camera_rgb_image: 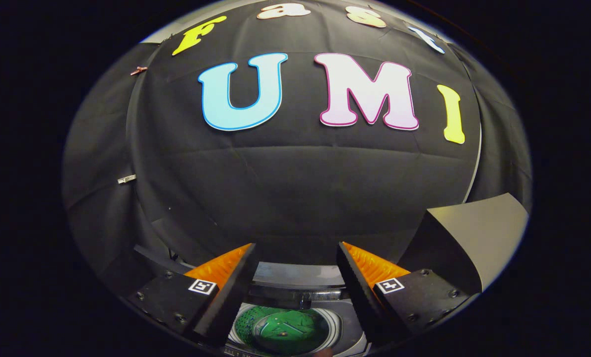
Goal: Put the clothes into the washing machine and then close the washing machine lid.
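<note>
My gripper [295, 248] is open, with nothing between its fingers. It hovers high over the washing machine [300, 277], whose top opening lies below and between the fingers. Inside the round drum sits a green garment [285, 329]. The machine's back panel shows as a grey band just ahead of the fingers. A dark grey raised panel [479, 233], perhaps the machine's lid, stands tilted up beside the right finger; I cannot tell for sure what it is.
The black cloth wall of the booth rises close behind the machine. Two small clips [126, 178] pin the cloth at the left.
</note>
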`<action>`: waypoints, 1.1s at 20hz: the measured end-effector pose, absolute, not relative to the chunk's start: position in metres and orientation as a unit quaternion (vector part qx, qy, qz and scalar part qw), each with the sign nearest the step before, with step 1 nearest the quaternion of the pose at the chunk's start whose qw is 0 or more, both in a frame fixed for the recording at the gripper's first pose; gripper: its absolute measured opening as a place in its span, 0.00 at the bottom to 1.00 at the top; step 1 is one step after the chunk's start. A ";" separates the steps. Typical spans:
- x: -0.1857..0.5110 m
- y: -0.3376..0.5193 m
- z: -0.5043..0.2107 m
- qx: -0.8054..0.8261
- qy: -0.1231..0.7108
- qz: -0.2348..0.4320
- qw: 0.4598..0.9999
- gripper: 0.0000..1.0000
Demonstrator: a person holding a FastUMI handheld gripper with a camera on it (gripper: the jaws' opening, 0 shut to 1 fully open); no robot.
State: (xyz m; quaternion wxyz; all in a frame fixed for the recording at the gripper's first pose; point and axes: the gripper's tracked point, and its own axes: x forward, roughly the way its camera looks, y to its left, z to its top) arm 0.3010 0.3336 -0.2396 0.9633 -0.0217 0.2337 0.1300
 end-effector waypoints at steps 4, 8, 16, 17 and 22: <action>0.271 0.328 -0.271 -0.014 0.294 0.136 0.946 1.00; 0.230 0.323 -0.330 0.044 0.383 0.137 0.912 0.99; 0.208 0.315 -0.311 0.009 0.344 0.153 0.927 1.00; 0.204 0.313 -0.302 0.007 0.332 0.156 0.930 0.99; 0.180 0.314 -0.237 0.001 0.252 0.188 0.949 0.99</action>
